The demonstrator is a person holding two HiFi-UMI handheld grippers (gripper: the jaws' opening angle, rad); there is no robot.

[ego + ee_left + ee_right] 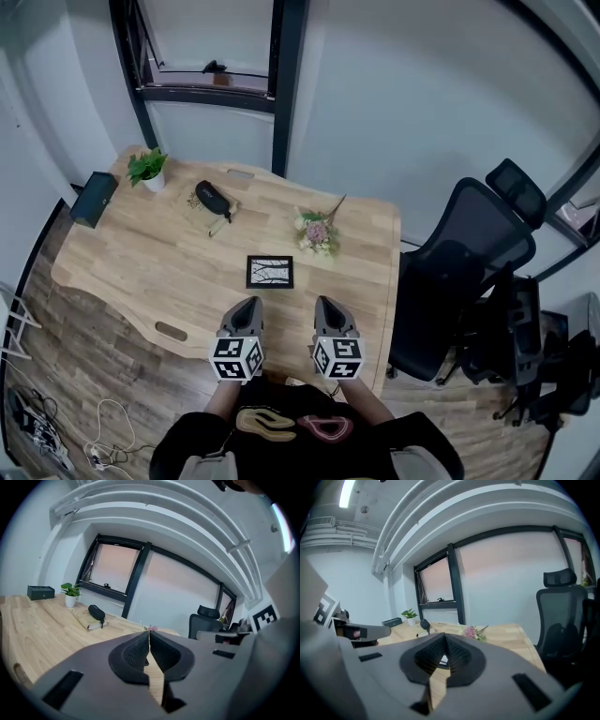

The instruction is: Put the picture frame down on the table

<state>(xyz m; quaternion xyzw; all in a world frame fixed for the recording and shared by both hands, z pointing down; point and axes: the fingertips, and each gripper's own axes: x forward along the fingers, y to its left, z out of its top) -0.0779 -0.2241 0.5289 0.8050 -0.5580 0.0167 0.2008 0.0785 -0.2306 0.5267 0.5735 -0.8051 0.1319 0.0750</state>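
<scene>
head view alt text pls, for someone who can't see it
A black picture frame lies on a wooden table, just beyond the left gripper and right gripper, both shut and empty. Farther back sit a potted plant, a dark case and a small bouquet; a black office chair stands at the right.

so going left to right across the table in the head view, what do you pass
dark box → potted plant → black pouch lying on a folded cloth → picture frame → flower bunch
</scene>
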